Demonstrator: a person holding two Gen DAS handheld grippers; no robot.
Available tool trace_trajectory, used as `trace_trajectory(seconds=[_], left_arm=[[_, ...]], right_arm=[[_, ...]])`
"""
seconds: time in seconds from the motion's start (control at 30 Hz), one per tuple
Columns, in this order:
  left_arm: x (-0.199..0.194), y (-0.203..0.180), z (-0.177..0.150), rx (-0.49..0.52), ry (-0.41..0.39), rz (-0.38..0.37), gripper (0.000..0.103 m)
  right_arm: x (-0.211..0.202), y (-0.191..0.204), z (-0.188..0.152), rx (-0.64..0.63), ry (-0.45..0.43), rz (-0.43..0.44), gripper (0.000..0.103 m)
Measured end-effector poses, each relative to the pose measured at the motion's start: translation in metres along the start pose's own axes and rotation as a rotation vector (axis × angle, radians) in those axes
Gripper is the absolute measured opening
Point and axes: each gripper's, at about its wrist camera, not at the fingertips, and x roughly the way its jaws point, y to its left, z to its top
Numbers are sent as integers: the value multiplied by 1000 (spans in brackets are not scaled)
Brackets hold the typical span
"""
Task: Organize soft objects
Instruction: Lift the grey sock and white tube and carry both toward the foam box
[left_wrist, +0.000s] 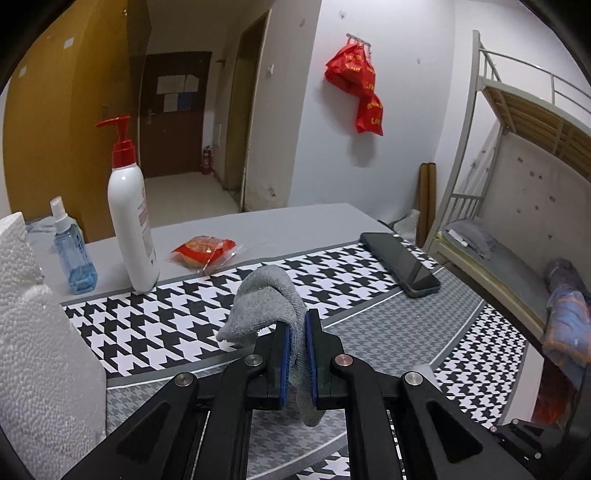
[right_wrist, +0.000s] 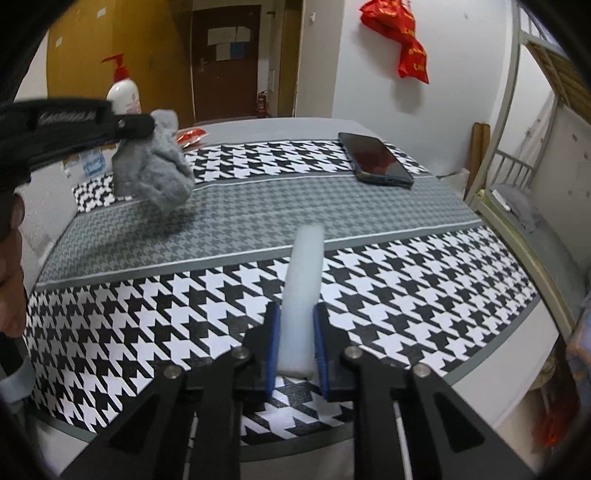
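Two hand-held grippers, both angled down over a houndstooth-print cloth (right_wrist: 388, 266) on a table. Left gripper (left_wrist: 297, 334): black linkage arms, blue pads, jaws nearly together, clamped on a grey terry sock (left_wrist: 264, 306). Sock is fuzzy, limp, folded over itself ahead of the fingertips, with a tail hanging below between the jaws; in the right wrist view it dangles clear above the grey band of the cloth. Right gripper (right_wrist: 295, 332): same build, jaws pinched on a white translucent foam strip (right_wrist: 303, 288), long, flat, round-ended, sticking straight out ahead of the fingertips. A bare hand (right_wrist: 11, 266) shows at that view's left edge. Ahead-left of the left gripper: white pump bottle (left_wrist: 129, 218) with red pump, glossy plastic; blue spray bottle (left_wrist: 74, 254) further left; red snack packet (left_wrist: 203, 251), crinkly wrap. Ahead-right: dark phone (left_wrist: 400, 264), flat, glossy. Close left: white polystyrene block (left_wrist: 40, 350), beaded surface.
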Motion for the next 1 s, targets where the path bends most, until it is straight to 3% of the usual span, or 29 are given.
trace_trajectory(seconds=[0.43,0.57,1.0], left_arm=[[-13,-12,-1,28,-34,-10,9],[-19,-22,-2,59,-42,19,9],[-48,-35,9,95,-105,3,9]], right_arm=[[-30,-15,6,105,-69,78,19],[-43,-20,9,114,-95,90,19],[-68,-24,15,130,-152,132,19]])
